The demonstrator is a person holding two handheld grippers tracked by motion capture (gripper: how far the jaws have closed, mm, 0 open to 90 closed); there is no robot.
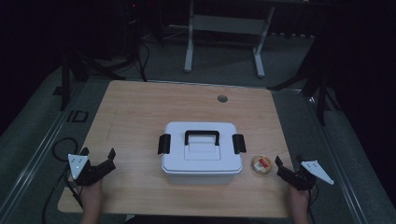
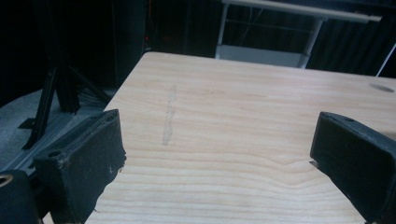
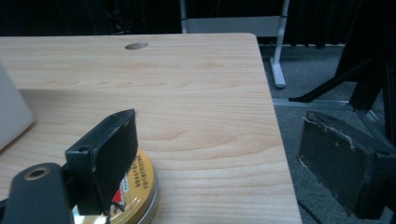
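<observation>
A white plastic box point(image 1: 201, 153) with a black handle and two black side latches stands shut in the middle of the wooden table point(image 1: 140, 112). A small round gold tin point(image 1: 262, 164) with a red and white label lies just right of it. My left gripper point(image 1: 98, 156) rests open at the table's front left, with bare wood point(image 2: 224, 140) between its jaws. My right gripper point(image 1: 288, 164) is open at the front right edge, its left jaw beside the tin point(image 3: 135, 186). A corner of the box point(image 3: 11, 116) shows at the left of the right gripper view.
A round cable hole point(image 1: 222, 98) sits near the table's far edge. A white desk frame point(image 1: 224, 32) stands on the floor behind. Black tripod legs point(image 1: 313, 88) flank both sides, and cables trail at the left.
</observation>
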